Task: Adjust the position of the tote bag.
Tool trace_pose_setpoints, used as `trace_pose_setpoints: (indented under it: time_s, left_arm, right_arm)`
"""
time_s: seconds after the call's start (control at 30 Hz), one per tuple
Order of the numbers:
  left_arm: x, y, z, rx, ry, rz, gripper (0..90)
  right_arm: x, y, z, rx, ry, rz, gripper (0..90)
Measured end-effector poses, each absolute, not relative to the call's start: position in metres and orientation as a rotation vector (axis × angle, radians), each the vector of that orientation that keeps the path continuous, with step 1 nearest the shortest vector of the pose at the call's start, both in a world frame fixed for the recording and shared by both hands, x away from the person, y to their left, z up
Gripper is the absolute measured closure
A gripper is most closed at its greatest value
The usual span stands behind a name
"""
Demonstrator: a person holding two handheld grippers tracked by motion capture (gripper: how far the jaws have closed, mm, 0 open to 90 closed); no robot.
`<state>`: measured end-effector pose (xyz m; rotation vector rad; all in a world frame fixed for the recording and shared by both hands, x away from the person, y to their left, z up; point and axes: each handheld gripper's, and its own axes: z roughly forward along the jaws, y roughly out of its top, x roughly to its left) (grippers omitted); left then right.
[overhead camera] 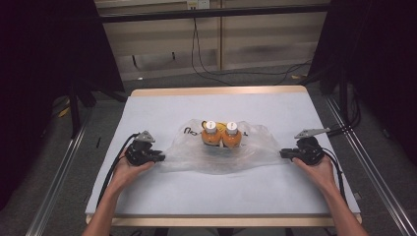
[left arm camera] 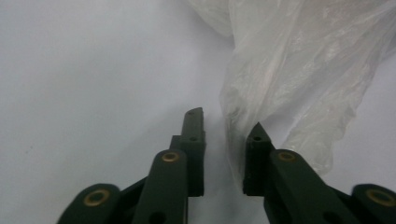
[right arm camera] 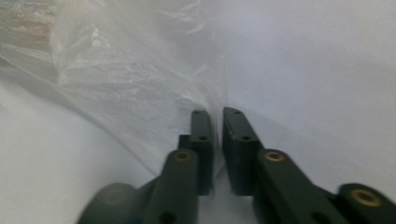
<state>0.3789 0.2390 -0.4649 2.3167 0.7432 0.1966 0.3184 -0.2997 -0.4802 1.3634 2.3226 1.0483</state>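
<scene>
L gripper (left arm camera: 225,128) jaws parted, plastic bag (left arm camera: 299,79) edge btwn.

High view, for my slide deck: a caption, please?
Two hand-held tongs, left and right, flank a clear plastic bag holding two orange bottles.

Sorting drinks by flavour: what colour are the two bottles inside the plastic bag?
Orange, with white caps; the bottles show best in the high view, through the clear bag.

Clear, filmy plastic bag (overhead camera: 216,152) with a black printed mark near its far left edge. Two orange bottles (overhead camera: 221,133) inside, each with a white cap. Pale bluish-white worktop (overhead camera: 221,191) with a light wooden rim. Black left claw (overhead camera: 160,157) and black right claw (overhead camera: 284,154), brass-coloured rivets at the joints, grey plates on top.
</scene>
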Motion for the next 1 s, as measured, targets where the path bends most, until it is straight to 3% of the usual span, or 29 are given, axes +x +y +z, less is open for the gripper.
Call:
trace_pose_setpoints:
  time_s: [0.03,0.07,0.1,0.13,0.23,0.37,0.5,0.67,0.83,1.0]
  left_arm:
    - [0.378,0.240,-0.462,2.291,0.738,0.216,67.4]
    - [0.378,0.240,-0.462,2.291,0.738,0.216,65.3]
    - [0.377,0.243,-0.457,2.250,0.735,0.222,62.6]
    - [0.377,0.245,-0.455,2.227,0.733,0.227,60.2]
    - [0.375,0.250,-0.449,2.190,0.726,0.230,54.5]
    - [0.373,0.260,-0.441,2.111,0.730,0.226,39.0]
    - [0.372,0.268,-0.432,2.036,0.725,0.240,31.1]
    - [0.367,0.272,-0.420,1.985,0.711,0.263,30.1]
    - [0.366,0.263,-0.423,2.010,0.688,0.269,40.5]
    - [0.364,0.251,-0.423,2.022,0.666,0.261,44.6]
  right_arm:
    - [0.317,-0.299,-0.478,1.351,2.313,1.078,70.9]
    - [0.317,-0.299,-0.478,1.351,2.313,1.078,70.9]
    - [0.315,-0.300,-0.474,1.337,2.292,1.145,61.5]
    - [0.314,-0.300,-0.471,1.329,2.269,1.158,57.7]
    - [0.311,-0.302,-0.466,1.317,2.253,1.198,51.8]
    - [0.306,-0.306,-0.457,1.312,2.222,1.265,39.8]
    - [0.302,-0.306,-0.449,1.291,2.201,1.305,34.2]
    - [0.297,-0.307,-0.438,1.262,2.166,1.348,29.9]
    - [0.292,-0.313,-0.424,1.241,2.114,1.409,25.3]
    - [0.287,-0.311,-0.413,1.208,2.078,1.473,27.8]
